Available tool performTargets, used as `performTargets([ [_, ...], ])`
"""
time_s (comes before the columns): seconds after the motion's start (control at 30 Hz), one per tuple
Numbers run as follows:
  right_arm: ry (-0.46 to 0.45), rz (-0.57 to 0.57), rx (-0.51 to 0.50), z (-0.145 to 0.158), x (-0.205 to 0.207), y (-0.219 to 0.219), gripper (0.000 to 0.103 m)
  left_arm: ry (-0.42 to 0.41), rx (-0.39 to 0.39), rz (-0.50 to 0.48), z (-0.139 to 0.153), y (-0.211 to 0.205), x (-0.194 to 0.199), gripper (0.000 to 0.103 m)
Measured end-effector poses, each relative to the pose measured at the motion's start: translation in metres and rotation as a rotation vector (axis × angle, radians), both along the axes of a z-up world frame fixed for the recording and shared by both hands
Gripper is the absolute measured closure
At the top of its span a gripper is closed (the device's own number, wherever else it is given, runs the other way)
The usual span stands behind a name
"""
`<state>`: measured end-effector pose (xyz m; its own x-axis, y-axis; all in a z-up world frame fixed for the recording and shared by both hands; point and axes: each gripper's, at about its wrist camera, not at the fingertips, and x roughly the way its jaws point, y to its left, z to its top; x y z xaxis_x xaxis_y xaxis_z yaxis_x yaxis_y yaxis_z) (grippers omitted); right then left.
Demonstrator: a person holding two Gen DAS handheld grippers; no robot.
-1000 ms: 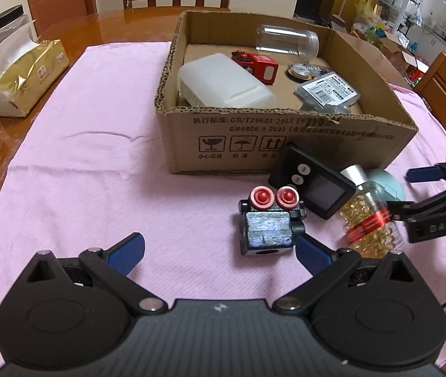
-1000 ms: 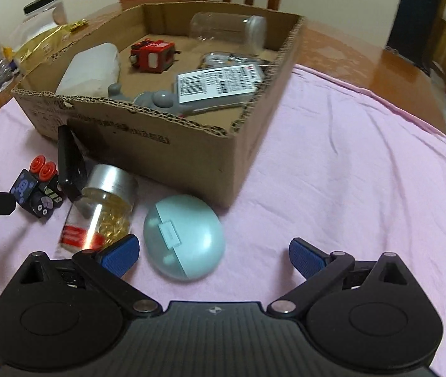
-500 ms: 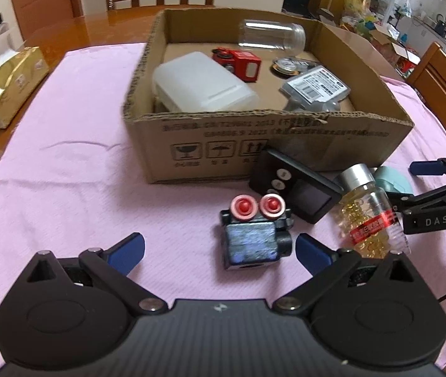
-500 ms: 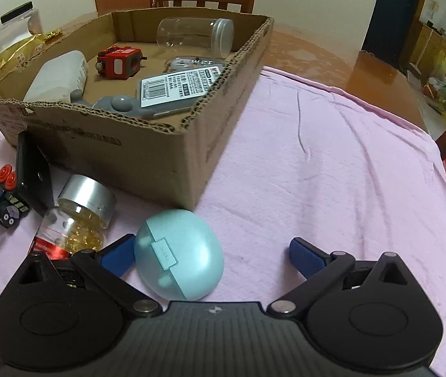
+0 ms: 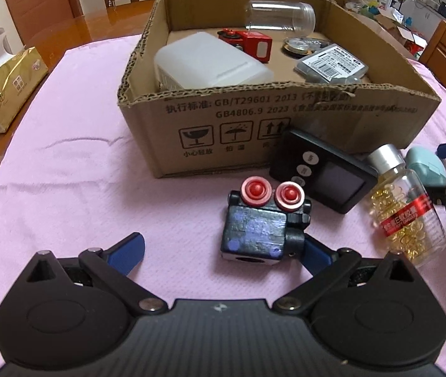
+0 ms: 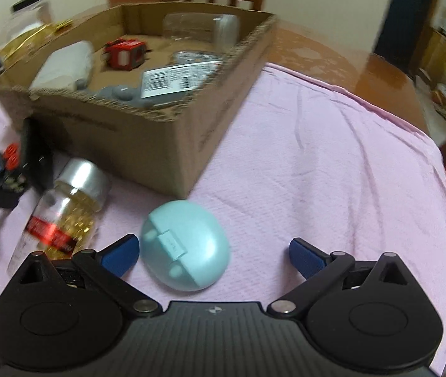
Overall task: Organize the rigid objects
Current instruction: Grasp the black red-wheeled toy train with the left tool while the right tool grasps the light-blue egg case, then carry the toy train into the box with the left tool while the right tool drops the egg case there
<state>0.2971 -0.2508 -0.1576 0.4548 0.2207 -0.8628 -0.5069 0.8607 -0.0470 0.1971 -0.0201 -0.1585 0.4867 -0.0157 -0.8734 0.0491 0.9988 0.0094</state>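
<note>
The cardboard box (image 5: 285,116) sits on a pink cloth (image 5: 66,172) over a wooden table and holds a white plastic container (image 5: 213,62), a red toy (image 5: 248,44), a clear jar (image 5: 279,15) lying on its side and a grey packet with a barcode label (image 5: 332,66). In front of the box, on the cloth, lie a dark blue block with two red knobs (image 5: 260,223), a black gadget with a screen (image 5: 323,176) leaning against the box wall, a bottle of yellow capsules (image 5: 405,207) on its side, and a pale blue round case (image 6: 185,245). The left gripper (image 5: 219,248) is spread wide, its right finger just beside the block. The right gripper (image 6: 213,254) is also spread wide, with the round case between its fingers, close to the left one, not squeezed
</note>
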Motion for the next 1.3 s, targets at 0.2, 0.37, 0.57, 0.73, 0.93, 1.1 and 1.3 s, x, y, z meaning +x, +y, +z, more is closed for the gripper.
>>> performTargets([
  [0.2,0.014,0.180,-0.010,0.007,-0.007,0.017,0.021,0.000,0.000,-0.004,0.000,0.001,0.000,0.001],
  [0.37,0.066,0.179,-0.030,0.012,-0.014,0.021,0.024,0.001,0.000,-0.010,0.000,0.002,0.000,0.001],
  [0.57,0.065,0.170,-0.026,0.012,-0.029,0.026,0.025,0.002,0.003,-0.007,0.000,-0.001,0.002,0.002],
  [0.73,0.039,0.058,-0.008,0.011,-0.015,0.024,0.027,-0.009,0.023,-0.029,0.003,-0.009,0.002,0.006],
  [0.93,0.015,0.011,-0.007,0.012,-0.011,0.030,0.040,-0.021,0.023,-0.056,0.010,-0.017,0.002,0.024],
  [1.1,0.008,0.000,-0.005,0.013,-0.015,0.031,0.043,-0.012,-0.003,-0.085,0.013,-0.026,0.001,0.048],
  [1.3,0.012,-0.014,-0.005,0.013,-0.014,0.032,0.043,-0.029,0.001,-0.083,0.013,-0.031,0.001,0.050],
])
